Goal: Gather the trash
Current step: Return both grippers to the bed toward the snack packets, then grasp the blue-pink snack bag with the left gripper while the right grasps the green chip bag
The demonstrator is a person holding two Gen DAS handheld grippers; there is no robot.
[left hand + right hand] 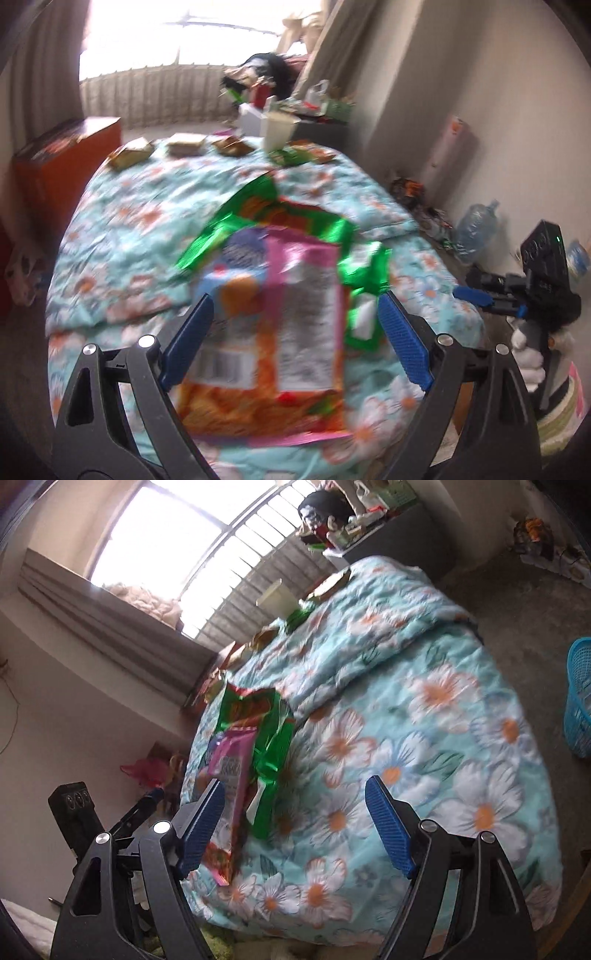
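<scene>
Blue-padded left claw (295,339) and right claw (295,827) gape wide, holding nothing.

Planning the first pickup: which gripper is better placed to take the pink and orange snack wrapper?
Left. The left gripper is open with the wrapper framed between its fingers; the right gripper faces bare bedspread.

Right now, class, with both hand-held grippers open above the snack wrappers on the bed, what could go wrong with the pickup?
1. The pink wrapper overlaps the green wrapper; the left hand-held gripper may pinch only one, or drag both.
2. Both lie flat on the soft floral quilt, so fingers could grab fabric too.
3. The blue basket stands on the floor beyond the bed; light wrappers might slip out on the way there.
</scene>
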